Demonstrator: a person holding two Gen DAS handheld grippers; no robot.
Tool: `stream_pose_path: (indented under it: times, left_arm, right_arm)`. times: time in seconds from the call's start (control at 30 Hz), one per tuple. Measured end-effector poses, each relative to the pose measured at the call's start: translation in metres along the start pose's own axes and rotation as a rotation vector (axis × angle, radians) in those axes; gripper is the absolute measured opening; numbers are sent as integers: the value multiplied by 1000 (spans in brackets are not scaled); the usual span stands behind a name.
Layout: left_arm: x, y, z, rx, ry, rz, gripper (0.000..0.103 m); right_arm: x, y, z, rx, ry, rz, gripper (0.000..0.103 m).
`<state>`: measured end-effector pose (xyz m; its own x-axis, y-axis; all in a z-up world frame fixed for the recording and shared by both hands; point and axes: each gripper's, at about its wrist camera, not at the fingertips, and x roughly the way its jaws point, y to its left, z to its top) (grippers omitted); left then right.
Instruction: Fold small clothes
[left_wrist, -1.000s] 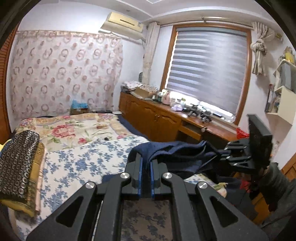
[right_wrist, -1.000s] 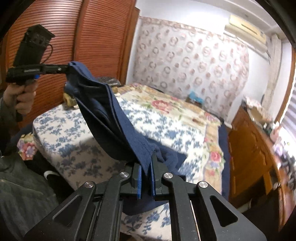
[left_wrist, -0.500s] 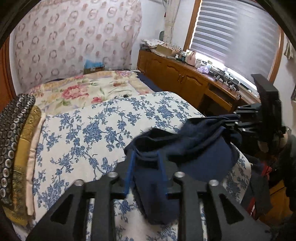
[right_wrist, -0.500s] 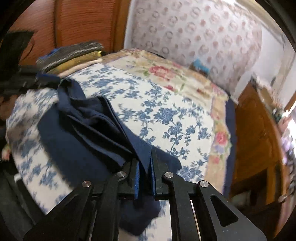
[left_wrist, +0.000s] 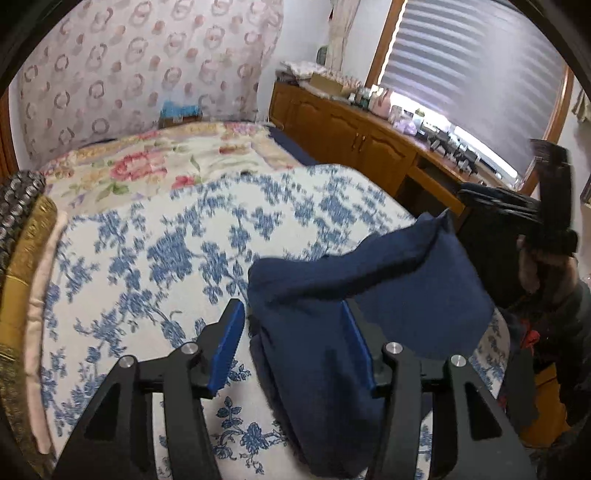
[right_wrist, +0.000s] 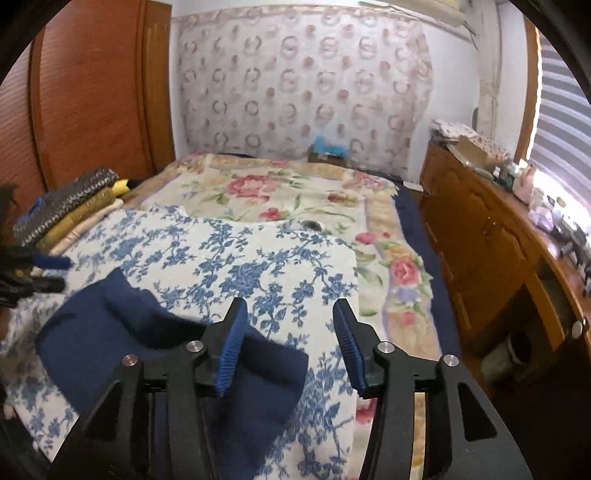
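Bedroom setting: bed (right_wrist: 332, 206) runs away from both cameras toward a curtain with ring motifs (right_wrist: 303, 85), wooden cabinets (right_wrist: 491, 236) along the window side, slatted wood panelling (right_wrist: 85, 99) on the other. Near half of the bed is covered by a white spread with blue flowers (right_wrist: 258, 266); beyond it, a cream blanket with pink roses (right_wrist: 280, 192). Stack of folded fabrics (right_wrist: 70, 206) (grey-black patterned on top, mustard, pale pink below) sits at the bed's edge by the panelling.

Navy garment (left_wrist: 351, 306) lies on the blue-flowered spread at the near end of the bed, loosely bunched, one corner peaked up, folds raised across its middle.

Left gripper (left_wrist: 295, 343): jaws spread apart, having just been opening. Garment lies between the blue pads; the pad on the picture's right sits against the cloth, the other pad stands clear of it with spread showing in the gap. No pinch.

Right gripper (right_wrist: 288, 347): jaws likewise parted after just opening. Garment's corner (right_wrist: 269, 365) reaches under and just past the pad on the picture's left; the rest of the gap shows only floral spread. Nothing pinched.

From the left wrist view, the right gripper's black body (left_wrist: 546, 206) shows at the picture's right edge, a hand (left_wrist: 539, 266) beneath it, just beyond the garment's peaked corner.
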<state>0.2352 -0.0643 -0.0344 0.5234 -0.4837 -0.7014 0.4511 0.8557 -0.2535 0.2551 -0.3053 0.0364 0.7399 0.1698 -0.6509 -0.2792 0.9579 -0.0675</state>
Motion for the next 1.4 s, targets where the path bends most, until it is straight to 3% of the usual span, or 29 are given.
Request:
stream_pose_path:
  times: [0.3, 0.4, 0.53, 0.77, 0.8, 0.83, 0.87, 0.9, 0.93, 1.0, 1.13, 1.3, 1.4]
  left_arm:
    - [36, 18, 1, -37, 73, -1, 53]
    - [47, 25, 1, -71, 97, -17, 53]
    - [54, 25, 1, -95, 103, -28, 53]
    - [58, 12, -2, -88, 107, -87, 53]
    - [58, 10, -2, -81, 106, -88, 50]
    - [59, 9, -1, -76, 106, -87, 36]
    - [59, 9, -1, -78, 109, -93, 31]
    - [59, 9, -1, -88, 110, -107, 19]
    - [58, 10, 0, -94, 108, -113, 11]
    - [52, 10, 1, -102, 99, -141, 6]
    - [29, 12, 4, -129, 51, -213, 4]
    - [-19, 11, 7, -142, -35, -284, 2]
    - [-48, 13, 10, -135, -92, -282, 2]
  right_arm:
    - [30, 7, -50, 75, 152, 114, 60]
    - [43, 7, -53, 89, 176, 100, 64]
    - [62, 3, -58, 164, 231, 141, 68]
    - [63, 2, -60, 247, 253, 215, 68]
    - [62, 4, -61, 237, 248, 214, 68]
    - [62, 5, -61, 234, 249, 219, 68]
    - [62, 6, -61, 235, 250, 223, 68]
    - [62, 8, -61, 236, 251, 231, 66]
    - [63, 10, -61, 233, 256, 254, 54]
    - [63, 16, -60, 223, 262, 288, 41]
    - [53, 30, -60, 169, 226, 269, 19]
    - [30, 35, -48, 170, 119, 261, 16]
    - [16, 42, -29, 132, 50, 253, 15]
